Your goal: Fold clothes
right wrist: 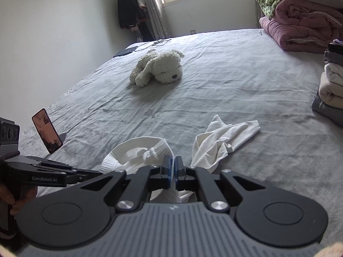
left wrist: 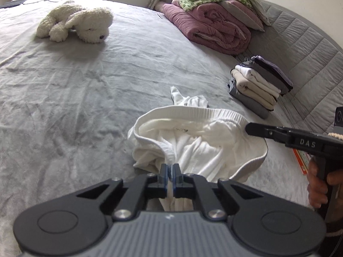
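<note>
Two grippers are pinching one white garment while we are working over the grey bed sheet. Our left gripper is pressing its blue-padded jaws together on a bunch of the cloth just ahead of its tips, and our right gripper is likewise clamping white fabric between its pads. From the left wrist, the ribbed waistband is gaping open ahead and slightly right of the fingers, with the right gripper's nose touching its far right rim. The garment is lying crumpled and partly lifted, not flat. A smaller white piece is lying loose ahead and to the right of the right gripper, and a stack of folded clothes is sitting farther off to the right. We are judging that the garment is being spread or shaken out for a fold, though which fold we cannot tell. To do it well, we are wanting both grips kept firm on matching edges, the hands drawn apart until the waistband is pulling straight, and the cloth lowered evenly so no creases are trapped underneath. The plush dog is lying well ahead, clear of our work.
</note>
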{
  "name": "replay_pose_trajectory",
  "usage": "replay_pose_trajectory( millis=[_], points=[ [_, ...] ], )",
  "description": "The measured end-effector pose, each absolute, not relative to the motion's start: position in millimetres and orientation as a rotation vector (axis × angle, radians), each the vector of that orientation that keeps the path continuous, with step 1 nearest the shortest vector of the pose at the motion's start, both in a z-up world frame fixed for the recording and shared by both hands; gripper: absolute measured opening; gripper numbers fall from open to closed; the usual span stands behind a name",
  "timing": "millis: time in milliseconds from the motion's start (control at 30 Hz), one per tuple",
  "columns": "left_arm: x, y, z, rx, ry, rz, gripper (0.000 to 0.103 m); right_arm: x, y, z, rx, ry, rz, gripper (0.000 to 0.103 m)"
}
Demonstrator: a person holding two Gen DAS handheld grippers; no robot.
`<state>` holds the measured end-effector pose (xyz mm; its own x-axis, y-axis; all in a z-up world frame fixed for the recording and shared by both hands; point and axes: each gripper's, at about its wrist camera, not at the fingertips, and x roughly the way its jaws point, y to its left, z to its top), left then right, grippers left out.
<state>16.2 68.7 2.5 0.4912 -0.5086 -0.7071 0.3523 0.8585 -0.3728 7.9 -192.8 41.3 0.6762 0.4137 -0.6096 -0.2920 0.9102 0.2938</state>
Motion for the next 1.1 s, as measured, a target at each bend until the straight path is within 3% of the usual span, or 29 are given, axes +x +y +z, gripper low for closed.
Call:
replay_pose_trajectory(
  millis=[100, 233, 400, 467, 500, 533, 600, 833, 867, 900, 933, 1100],
  points=[
    [22, 70, -1, -0.172, 0.917, -0.493, 0.046, 10, -195, 36, 0.175, 0.756, 0.392, 0.005],
    [38, 80, -2, -0.193, 0.87, -0.416, 0.056, 11, -196, 33, 0.166, 0.765, 0.389, 0.005],
    [64, 79, -12, -0.202, 0.831, -0.376, 0.057, 14, -196, 28, 0.181, 0.777, 0.392, 0.005],
    [75, 75, -20, -0.232, 0.834, -0.41, 0.055, 16, -197, 25, 0.19, 0.783, 0.392, 0.006],
    [80, 73, -25, -0.252, 0.847, -0.414, 0.048, 17, -198, 24, 0.194, 0.786, 0.392, 0.006],
    [83, 72, -29, -0.273, 0.864, -0.415, 0.027, 18, -198, 22, 0.199, 0.789, 0.392, 0.006],
    [85, 72, -37, -0.314, 0.894, -0.405, 0.003, 20, -199, 19, 0.208, 0.796, 0.392, 0.008],
    [65, 87, -28, -0.316, 0.867, -0.291, 0.003, 18, -193, 14, 0.24, 0.818, 0.369, 0.017],
    [62, 90, -26, -0.322, 0.864, -0.287, 0.003, 17, -191, 14, 0.244, 0.822, 0.363, 0.031],
    [59, 93, -25, -0.324, 0.861, -0.282, 0.003, 15, -190, 14, 0.249, 0.825, 0.358, 0.053],
    [56, 95, -23, -0.323, 0.858, -0.274, 0.003, 14, -188, 14, 0.254, 0.829, 0.352, 0.06],
    [52, 111, -16, -0.372, 0.849, -0.259, 0.003, 4, -177, 9, 0.262, 0.865, 0.298, 0.062]
  ],
)
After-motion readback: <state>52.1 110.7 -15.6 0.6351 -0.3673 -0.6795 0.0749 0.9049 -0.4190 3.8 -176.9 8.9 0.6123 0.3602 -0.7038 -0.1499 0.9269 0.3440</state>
